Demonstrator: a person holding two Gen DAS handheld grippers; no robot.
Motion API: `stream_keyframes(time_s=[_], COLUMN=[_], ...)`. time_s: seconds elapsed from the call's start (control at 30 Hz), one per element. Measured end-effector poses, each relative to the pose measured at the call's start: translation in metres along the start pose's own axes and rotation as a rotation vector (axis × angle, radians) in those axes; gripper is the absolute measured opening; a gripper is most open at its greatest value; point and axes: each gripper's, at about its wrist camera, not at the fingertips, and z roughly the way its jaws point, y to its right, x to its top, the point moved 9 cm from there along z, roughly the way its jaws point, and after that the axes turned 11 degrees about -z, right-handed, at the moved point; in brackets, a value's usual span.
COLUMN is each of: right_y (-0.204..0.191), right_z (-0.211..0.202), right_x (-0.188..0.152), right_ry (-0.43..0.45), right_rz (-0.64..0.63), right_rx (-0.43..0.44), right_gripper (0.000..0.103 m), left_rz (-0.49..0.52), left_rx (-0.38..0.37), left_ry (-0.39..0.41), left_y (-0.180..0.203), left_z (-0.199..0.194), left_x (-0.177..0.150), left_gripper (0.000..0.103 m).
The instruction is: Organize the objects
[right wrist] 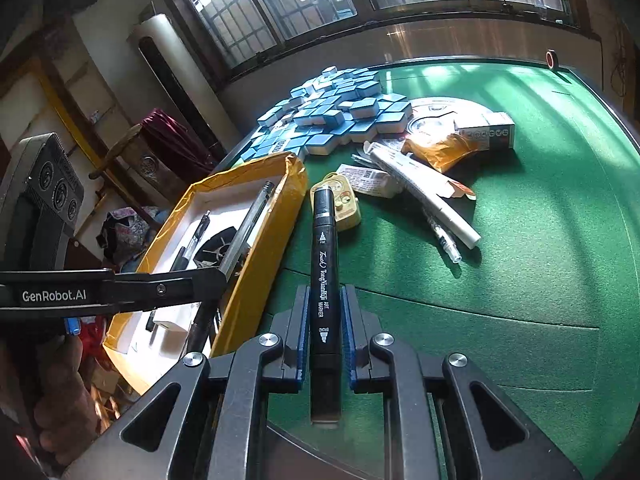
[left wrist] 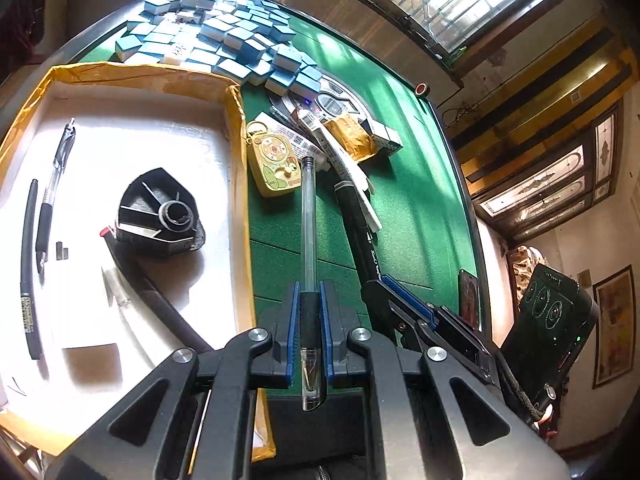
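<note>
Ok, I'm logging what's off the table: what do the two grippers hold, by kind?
Pen: 1, in left gripper
Marker: 1, in right gripper
Total: 2

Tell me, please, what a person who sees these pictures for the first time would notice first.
First, each gripper holds a writing tool: the left gripper is shut on a clear pen, and the right gripper is shut on a black art marker. Next comes the heap of blue mahjong tiles at the far side of the green table. The yellow-edged box lies on the left.
</note>
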Motion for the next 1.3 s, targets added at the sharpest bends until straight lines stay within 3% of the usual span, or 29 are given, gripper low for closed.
stream_keyframes(time_s=[0.3, 0.57, 0.8, 1.3], right_y=[-0.051, -0.100, -0.123, -0.127], right_z=[0.014, 0.029, 0.052, 0.075], right_x=[0.002, 0.003, -0.008, -0.016], right_ry=[-0.013, -0.036, -0.102, -0.175], right_rz=[-0.082, -0.179, -0.214, -0.245], right_rx=[0.081, 0.161, 0.214, 0.167], right_gripper=[0.013, 0.013, 0.014, 0.014], left_rz=[-0.134, -0.207, -0.259, -0.217], left_rx=[-0.004, 0.071, 0.147, 0.239], left_ry=[0.059, 0.183, 0.176, 0.137], left_y=[-0.051, -0.100, -0.140, -0.168], left_z=[-0.035, -0.073, -0.062, -0.047], left_x=[0.017, 0.043, 0.044, 0.040], left_gripper=[0.008, 0.008, 0.008, 0.008])
